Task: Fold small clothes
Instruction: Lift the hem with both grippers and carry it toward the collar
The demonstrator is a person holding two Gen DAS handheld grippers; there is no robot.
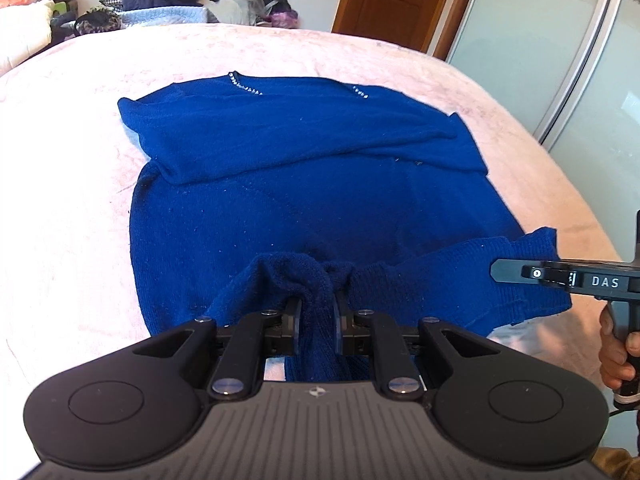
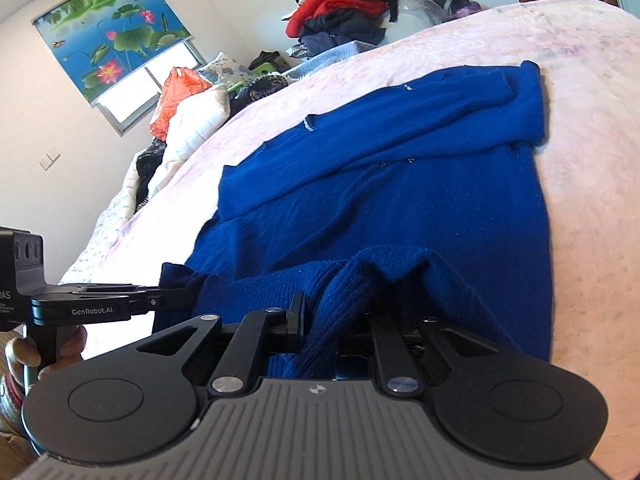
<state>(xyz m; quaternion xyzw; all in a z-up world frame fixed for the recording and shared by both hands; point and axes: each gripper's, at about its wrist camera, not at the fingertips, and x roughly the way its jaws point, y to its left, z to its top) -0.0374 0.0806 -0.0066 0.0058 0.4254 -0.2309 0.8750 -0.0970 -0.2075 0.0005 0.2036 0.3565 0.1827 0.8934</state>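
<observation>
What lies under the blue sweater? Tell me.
The blue sweater lies on a pink bedspread, which shows around it. Whatever sits beneath its middle is covered.

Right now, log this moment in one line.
left hand-held gripper: shut on sweater hem | right hand-held gripper: shut on sweater hem | blue sweater: sleeves folded in, on pink bed

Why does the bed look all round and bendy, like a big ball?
Left wrist view: the fisheye lens curves the pink bed into a dome around the blue sweater, and bends the door. Right wrist view: same bulge, tilted; the window glares white, and the corners go dark.
</observation>
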